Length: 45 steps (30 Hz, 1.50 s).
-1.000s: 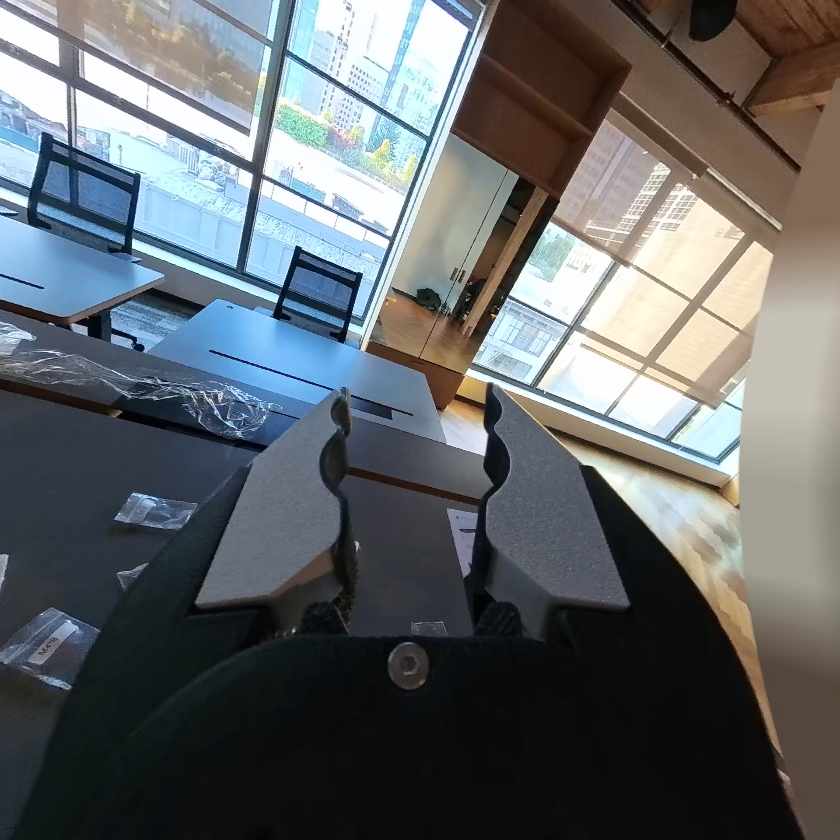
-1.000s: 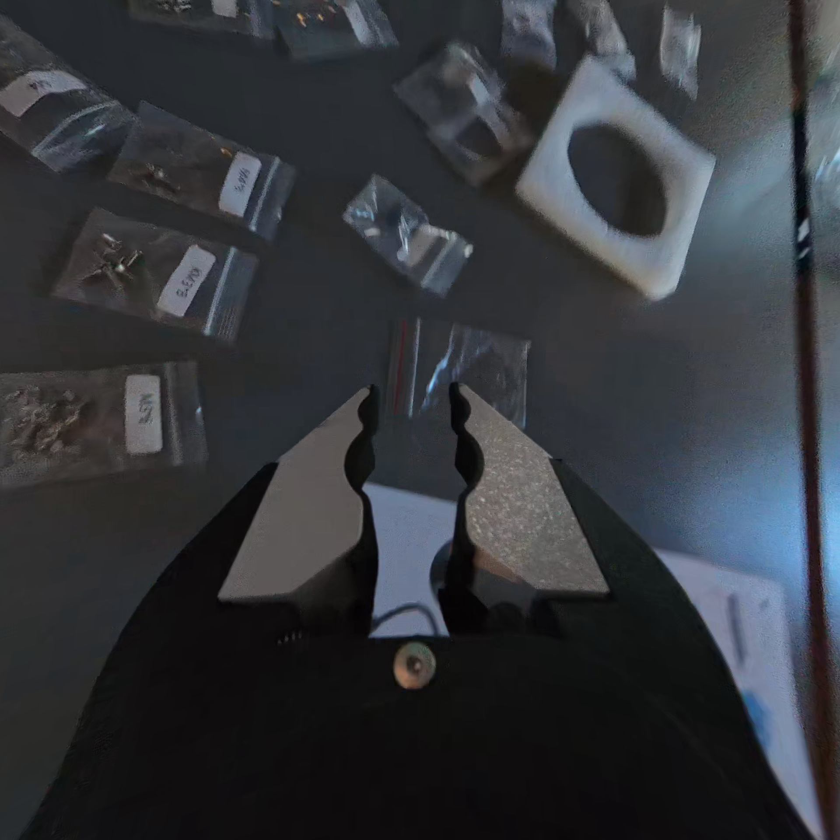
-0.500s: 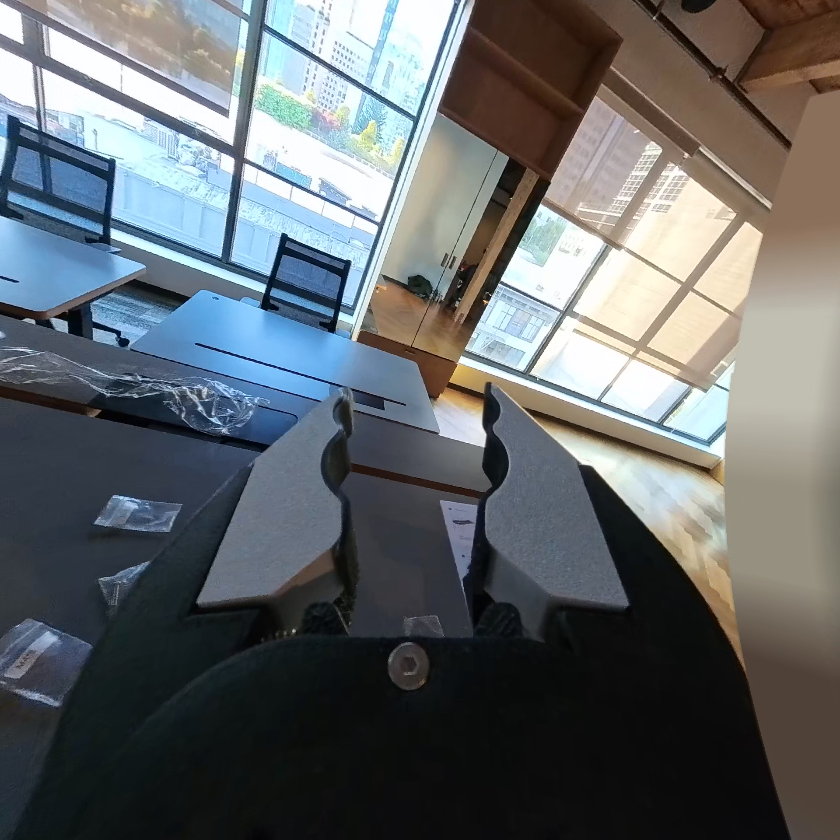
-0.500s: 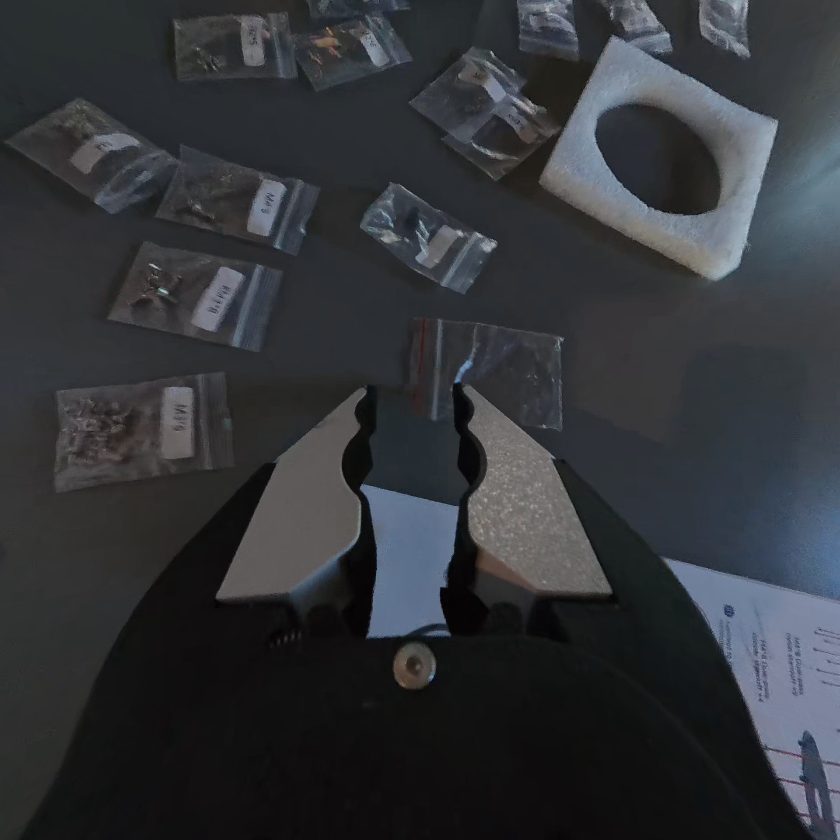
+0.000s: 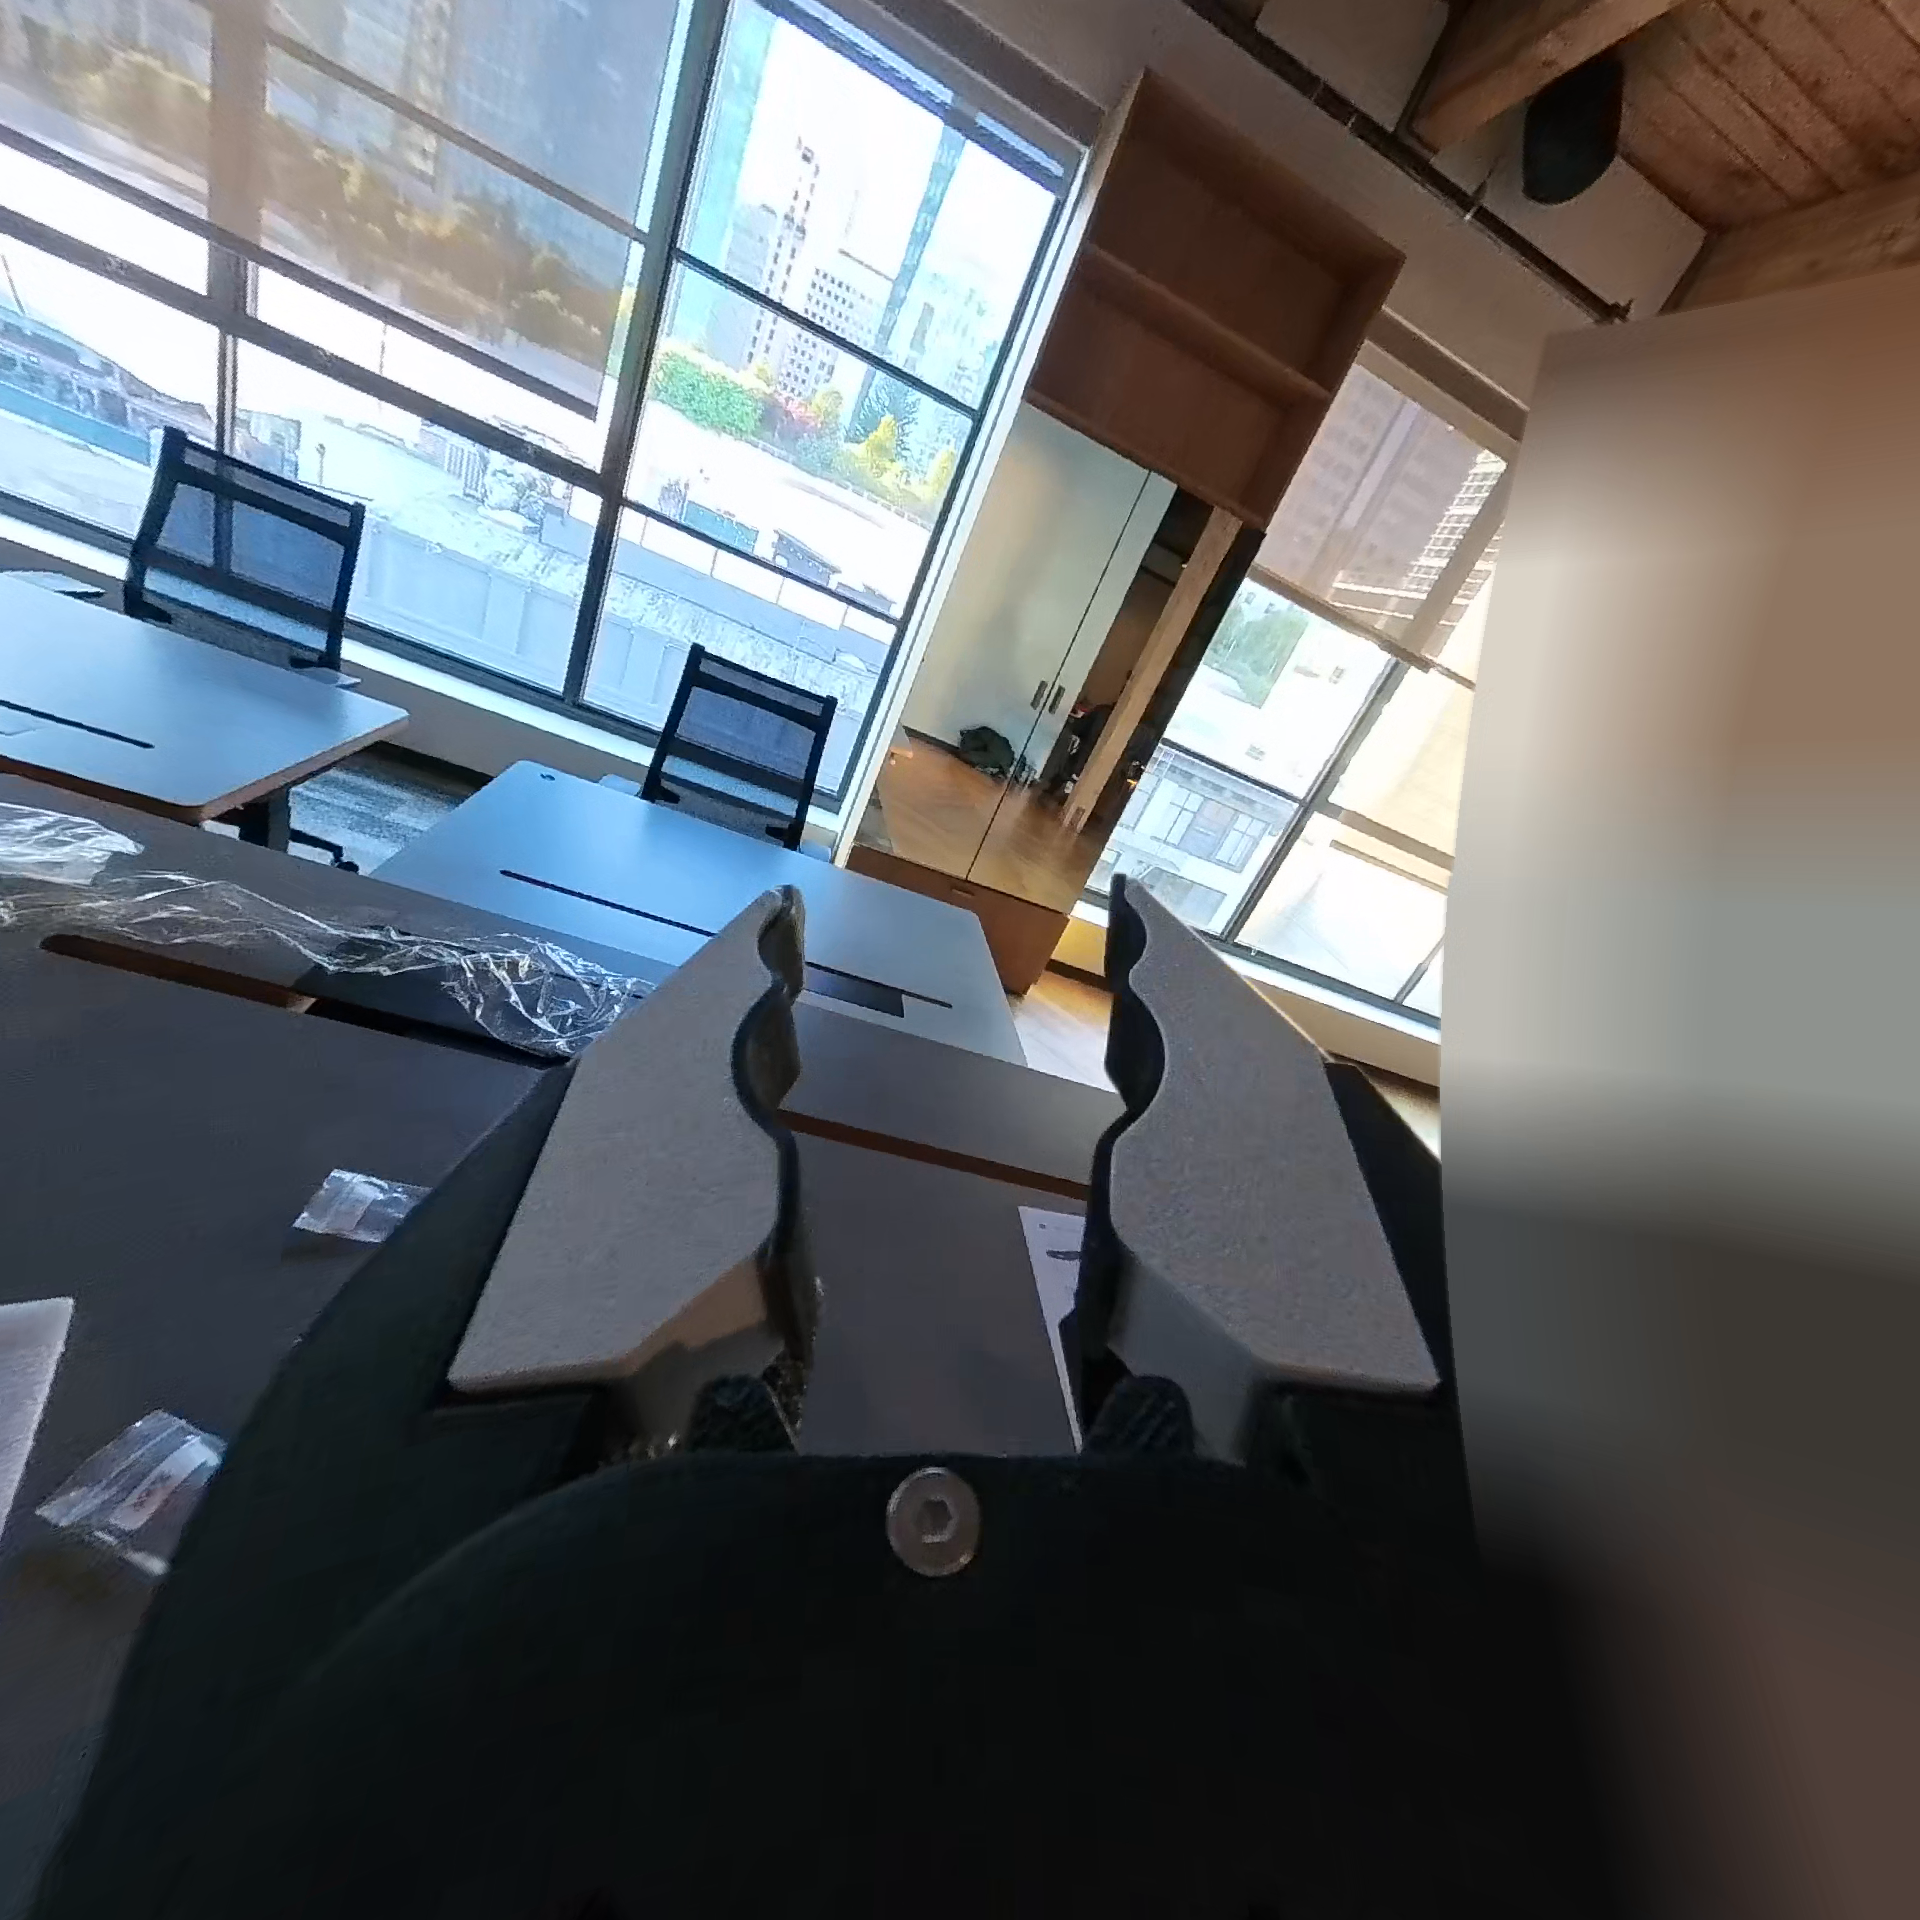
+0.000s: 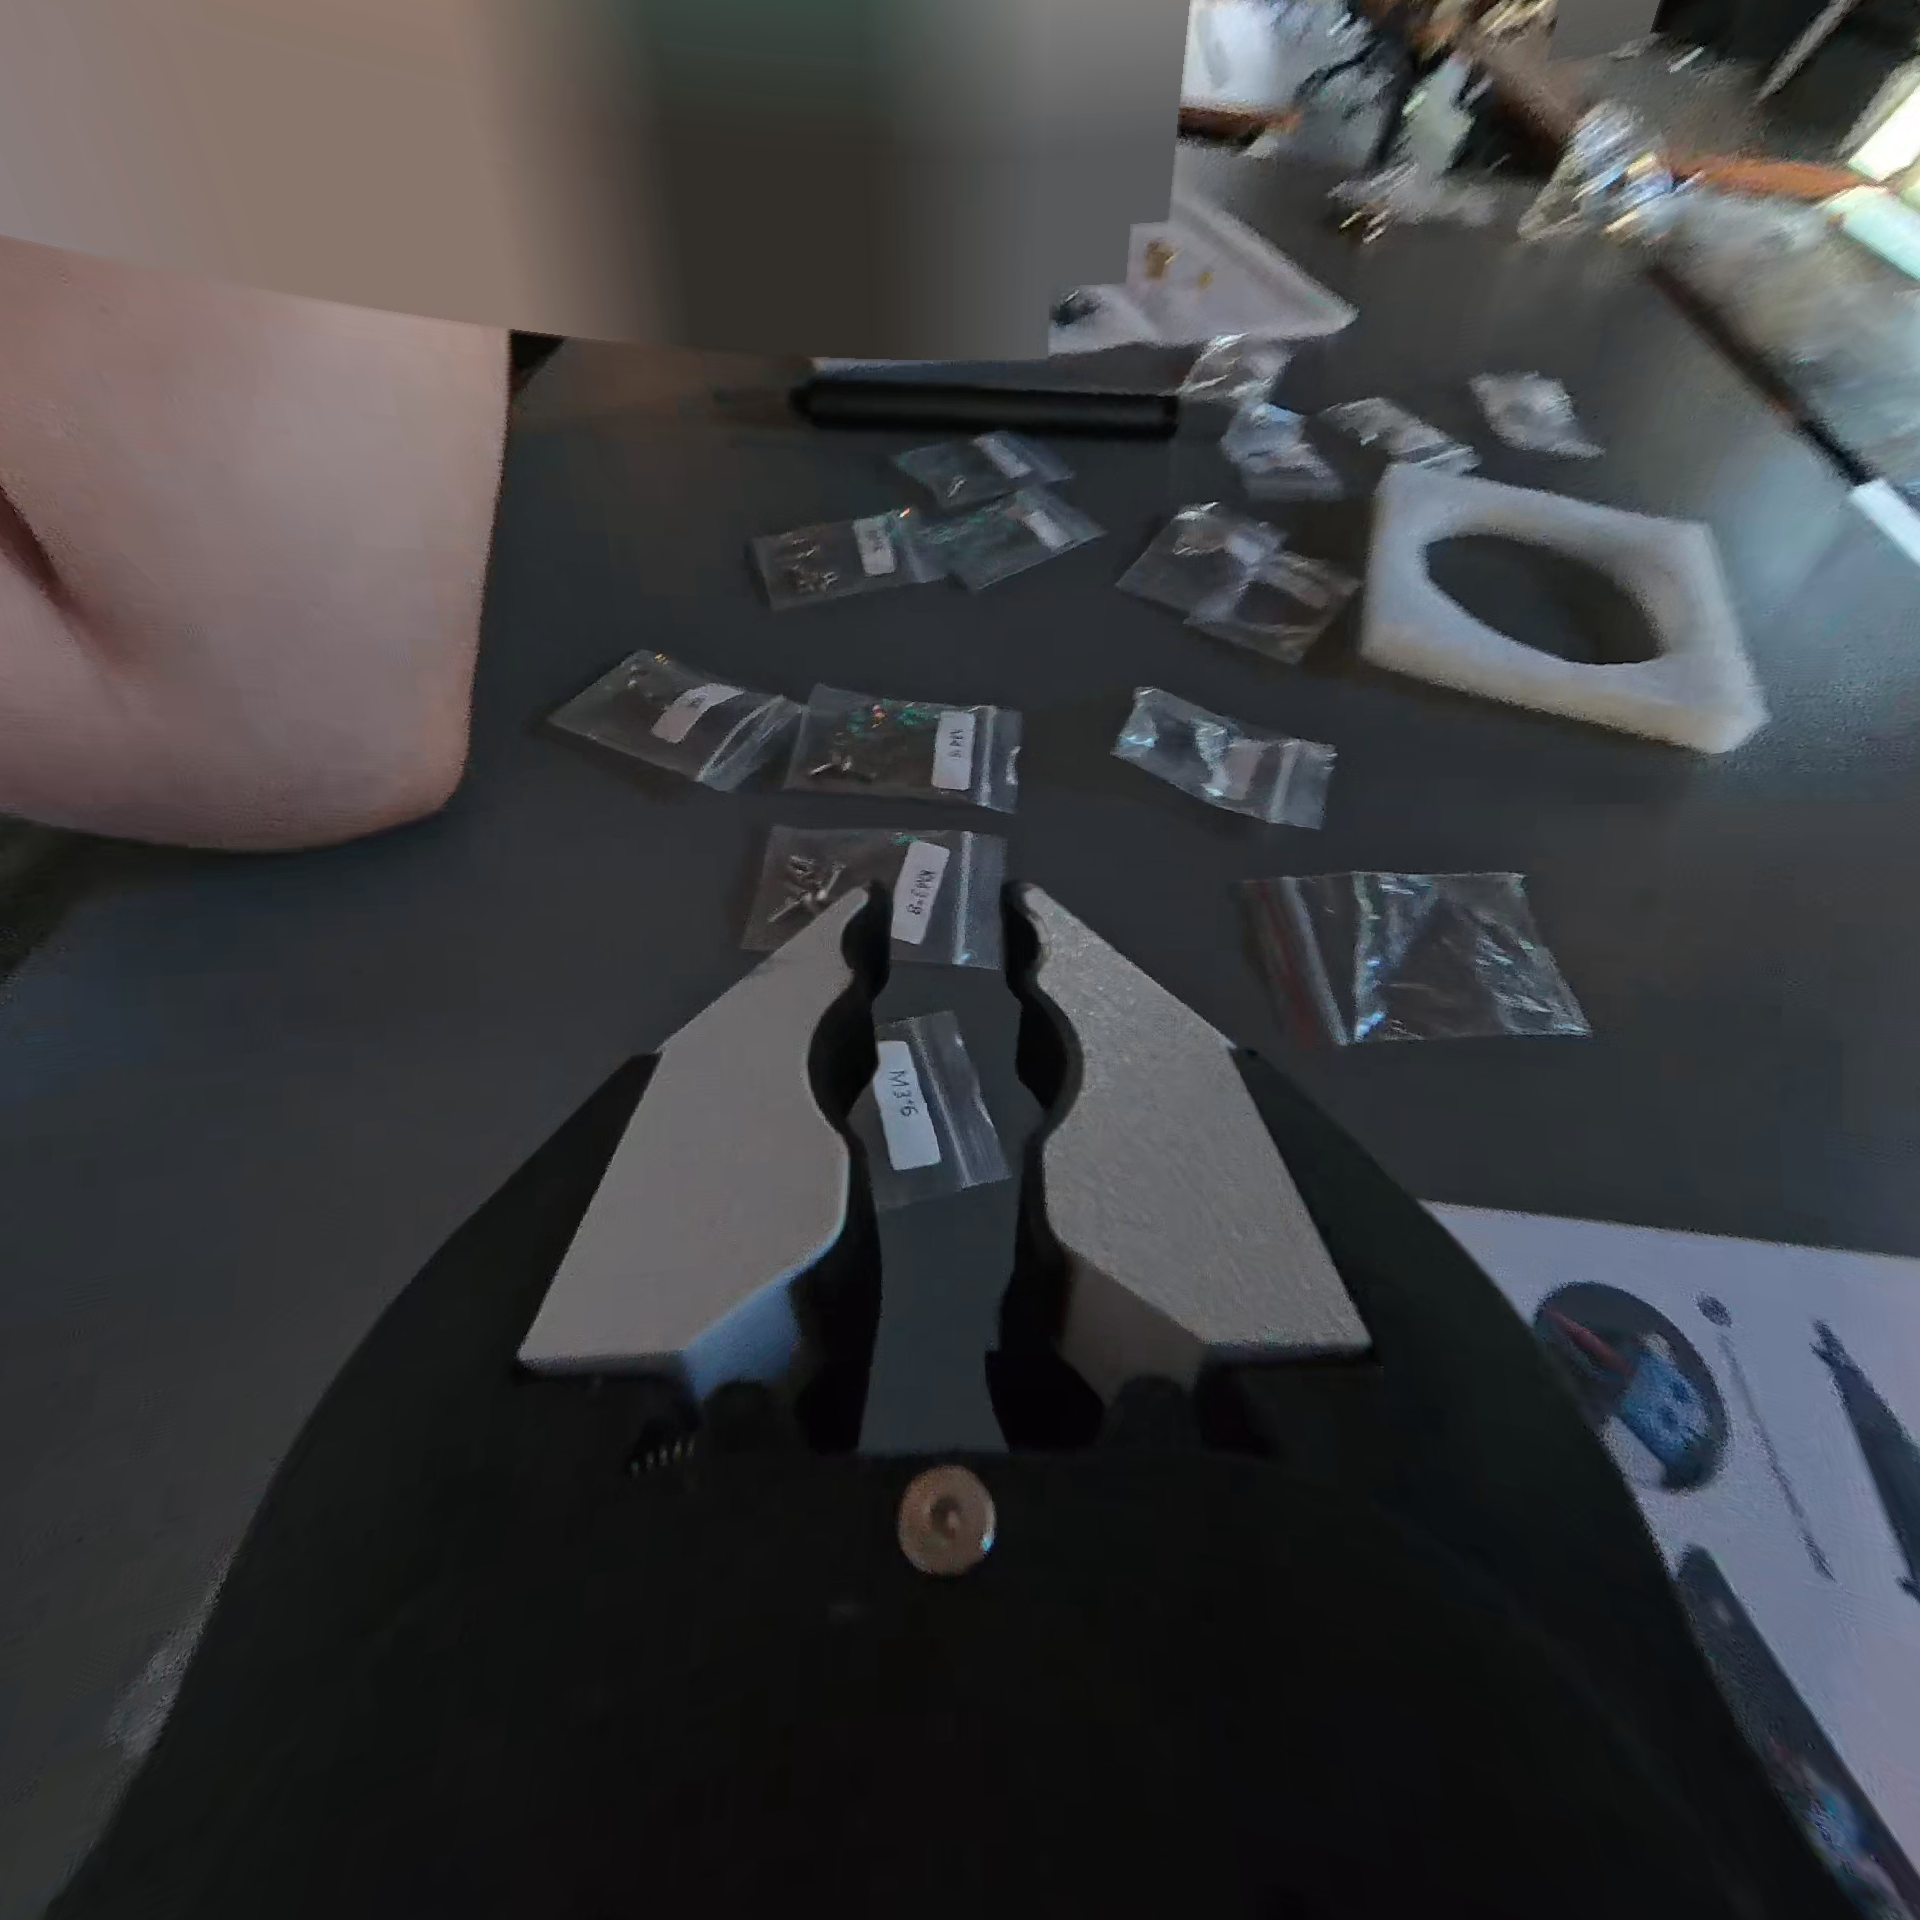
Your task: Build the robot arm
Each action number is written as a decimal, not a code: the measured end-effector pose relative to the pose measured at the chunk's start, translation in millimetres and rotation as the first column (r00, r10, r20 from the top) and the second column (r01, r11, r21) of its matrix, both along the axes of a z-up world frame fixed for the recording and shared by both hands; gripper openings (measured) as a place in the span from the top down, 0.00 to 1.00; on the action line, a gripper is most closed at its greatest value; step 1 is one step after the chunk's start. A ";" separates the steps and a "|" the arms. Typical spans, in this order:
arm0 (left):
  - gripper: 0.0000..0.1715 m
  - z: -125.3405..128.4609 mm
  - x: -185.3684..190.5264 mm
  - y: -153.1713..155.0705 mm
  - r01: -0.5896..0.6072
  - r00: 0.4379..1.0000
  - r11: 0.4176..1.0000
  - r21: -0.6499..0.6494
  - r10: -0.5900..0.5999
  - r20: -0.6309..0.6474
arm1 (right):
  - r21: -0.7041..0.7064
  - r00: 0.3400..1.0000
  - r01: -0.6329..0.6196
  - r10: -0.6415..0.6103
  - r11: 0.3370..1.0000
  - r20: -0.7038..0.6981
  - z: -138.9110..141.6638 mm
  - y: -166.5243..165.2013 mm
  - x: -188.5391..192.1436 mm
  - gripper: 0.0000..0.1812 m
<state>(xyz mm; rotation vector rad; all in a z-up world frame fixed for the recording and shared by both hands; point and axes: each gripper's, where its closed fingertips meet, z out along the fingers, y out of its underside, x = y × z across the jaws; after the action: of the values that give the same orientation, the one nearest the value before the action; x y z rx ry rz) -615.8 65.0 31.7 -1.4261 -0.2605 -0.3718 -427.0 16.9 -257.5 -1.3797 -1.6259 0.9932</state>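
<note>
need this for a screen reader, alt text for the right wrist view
The right claw, open and holding nothing, hangs over small labelled zip bags of screws on a dark table, with a white foam frame beyond.

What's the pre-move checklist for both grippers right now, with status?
1. right gripper open: ok, a clear gap shows between its fingers.
2. Right gripper empty: ok, nothing between the fingers; a small labelled zip bag lies on the dark table below, seen through the gap.
3. Contact with that bag: cannot tell, height above the table is not readable.
4. left gripper open and empty: ok, it points up across the table at the windows.
5. Clearance on the right gripper's left: not ok, a person's arm rests close beside the bags.
6. Neighbours: ok, the white foam frame and printed sheet lie apart from the fingers.
</note>
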 end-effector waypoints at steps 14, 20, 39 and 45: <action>0.68 -22.1 4.2 -99.6 -0.149 0.962 0.972 -0.182 0.099 -0.256 | 0.219 0.976 0.157 -0.117 0.963 -0.186 24.1 12.2 -6.2 0.97; 0.70 -98.3 -14.7 -168.1 -0.232 0.916 0.896 -0.378 0.071 -0.394 | 0.167 0.956 0.285 -0.268 0.944 -0.119 42.9 36.0 22.0 0.96; 0.85 -202.2 -58.8 -257.9 -0.063 0.967 0.819 -0.570 -0.092 -0.239 | 0.068 0.945 0.321 -0.325 0.945 0.050 34.3 -13.5 10.7 0.93; 0.88 -209.0 -123.0 -275.9 0.003 0.957 0.832 -0.554 -0.163 -0.239 | 0.085 0.915 0.400 -0.402 0.913 0.010 42.7 -44.0 -42.9 0.94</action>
<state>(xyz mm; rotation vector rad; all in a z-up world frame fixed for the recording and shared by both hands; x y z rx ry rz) -738.8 -210.8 -177.3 -2.0460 -0.0715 -0.1628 -469.9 -27.1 -214.9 -1.5943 -1.3087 0.6595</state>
